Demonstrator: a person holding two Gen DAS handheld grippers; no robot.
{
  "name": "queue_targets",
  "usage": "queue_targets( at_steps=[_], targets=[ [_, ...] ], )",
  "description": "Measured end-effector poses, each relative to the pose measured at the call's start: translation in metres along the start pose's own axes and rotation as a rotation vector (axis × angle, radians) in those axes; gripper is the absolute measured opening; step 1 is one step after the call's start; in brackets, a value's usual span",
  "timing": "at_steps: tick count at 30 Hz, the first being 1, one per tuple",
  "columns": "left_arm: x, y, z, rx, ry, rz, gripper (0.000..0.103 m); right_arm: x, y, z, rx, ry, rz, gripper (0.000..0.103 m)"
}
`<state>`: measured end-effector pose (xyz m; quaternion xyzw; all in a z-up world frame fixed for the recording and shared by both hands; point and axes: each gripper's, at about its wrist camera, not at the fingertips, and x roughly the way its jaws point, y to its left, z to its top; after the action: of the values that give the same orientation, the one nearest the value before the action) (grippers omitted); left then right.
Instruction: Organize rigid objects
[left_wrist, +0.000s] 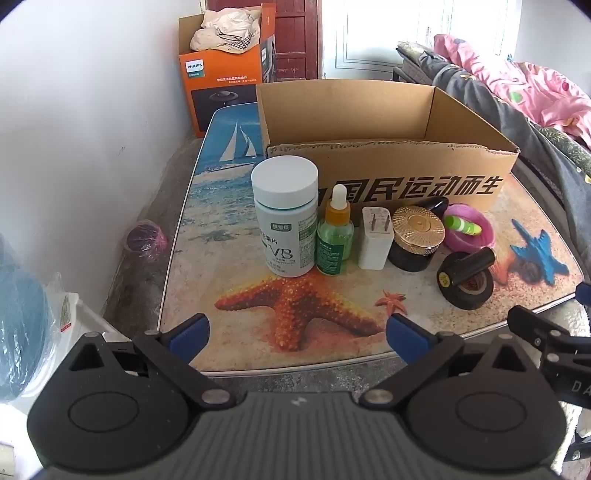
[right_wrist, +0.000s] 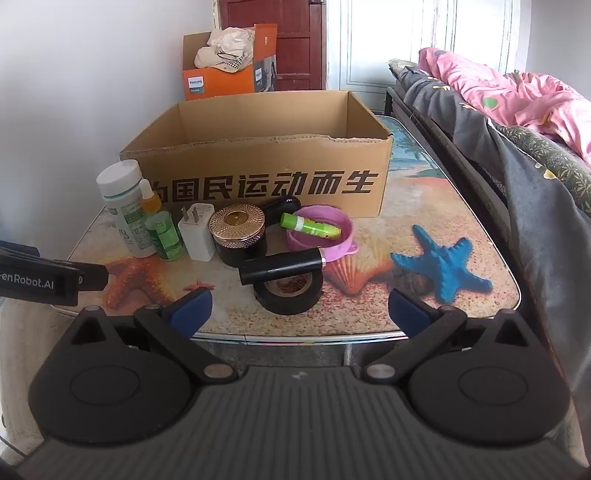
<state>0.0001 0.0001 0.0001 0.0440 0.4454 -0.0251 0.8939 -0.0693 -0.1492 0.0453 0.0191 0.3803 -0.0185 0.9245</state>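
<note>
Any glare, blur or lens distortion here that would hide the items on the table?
Left wrist view: window blown out, fisheye bends the table edge, corners vignetted, white bottle sharp. Right wrist view: same backlight, cardboard box print readable, glue stick clear.

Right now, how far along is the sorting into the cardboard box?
Done: nothing visible; what shows of the cardboard box interior is bare. In hand: nothing; the left gripper and right gripper are open, short of the items. Left: the white bottle, dropper bottle, charger, gold-lidded jar, pink bowl with its green tube, and black cylinder on the tape roll.
</note>
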Motion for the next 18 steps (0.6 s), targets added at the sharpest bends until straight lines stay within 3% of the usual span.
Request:
queue_targets(
  at_steps=[4, 18],
  targets=[
    [-0.001, -0.001, 0.0, 0.002, 0.0, 0.006, 0.102, 0.005, 0.001, 0.003, 0.003, 0.033, -0.01, 0.102],
    [0.007, -0.003, 0.001, 0.009, 0.016, 0.026, 0.102, 0.005, -0.003, 0.006, 0.017, 0.016, 0.019, 0.102]
  ],
)
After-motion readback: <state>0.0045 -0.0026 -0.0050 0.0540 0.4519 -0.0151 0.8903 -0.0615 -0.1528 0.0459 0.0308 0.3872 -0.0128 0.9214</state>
